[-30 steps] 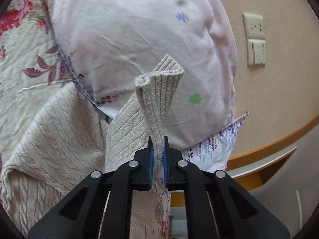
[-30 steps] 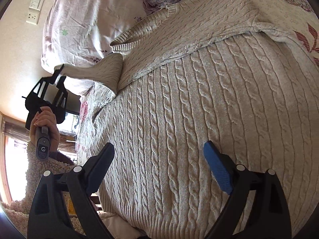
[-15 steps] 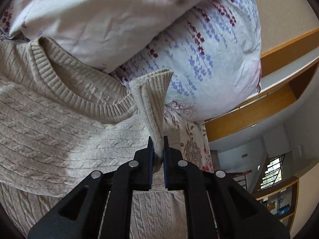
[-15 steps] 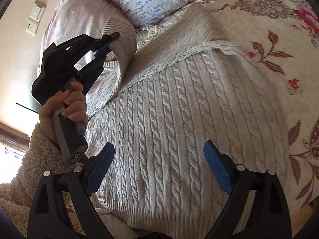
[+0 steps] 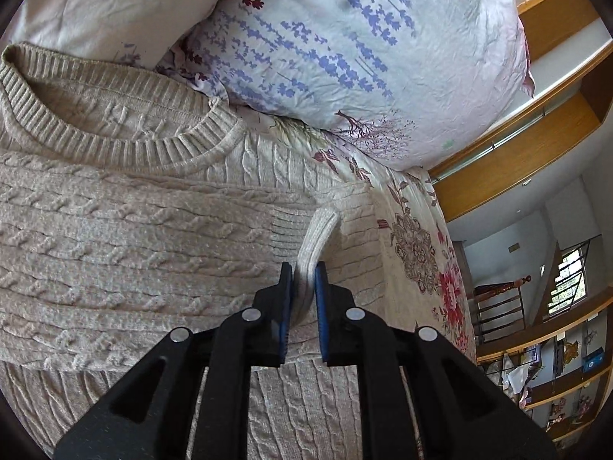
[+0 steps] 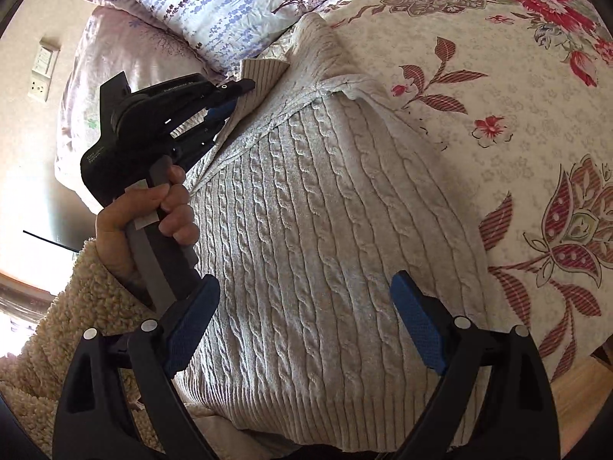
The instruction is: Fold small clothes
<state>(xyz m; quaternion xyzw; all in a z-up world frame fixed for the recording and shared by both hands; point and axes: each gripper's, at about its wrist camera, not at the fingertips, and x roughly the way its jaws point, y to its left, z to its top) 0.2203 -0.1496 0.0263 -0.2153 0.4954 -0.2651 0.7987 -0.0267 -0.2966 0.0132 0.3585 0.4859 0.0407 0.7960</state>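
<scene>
A beige cable-knit sweater (image 5: 115, 230) lies flat on the bed, its neckline toward the pillows. One sleeve is folded across the chest, and its ribbed cuff (image 5: 320, 226) stands between the blue pads of my left gripper (image 5: 304, 272). Those jaws are opening, with the cuff still filling the gap between them. In the right wrist view the sweater (image 6: 325, 230) runs down to its hem, and the left gripper (image 6: 241, 95) holds the cuff (image 6: 264, 71) over the far shoulder. My right gripper (image 6: 304, 281) hangs open above the sweater's lower body with nothing between its fingers.
A lavender-print pillow (image 5: 345, 38) and a pale pink pillow (image 5: 95, 4) lie just beyond the neckline. The floral bedspread (image 6: 498, 115) stretches right of the sweater. A hand (image 6: 153, 214) in a fleece sleeve (image 6: 57, 326) holds the left gripper. A wooden headboard (image 5: 536, 134) borders the bed.
The left gripper carried the sleeve cuff from beside the pink pillow across onto the sweater's chest and lowered it; its pads now stand slightly apart. The right gripper drifted a little over the sweater.
</scene>
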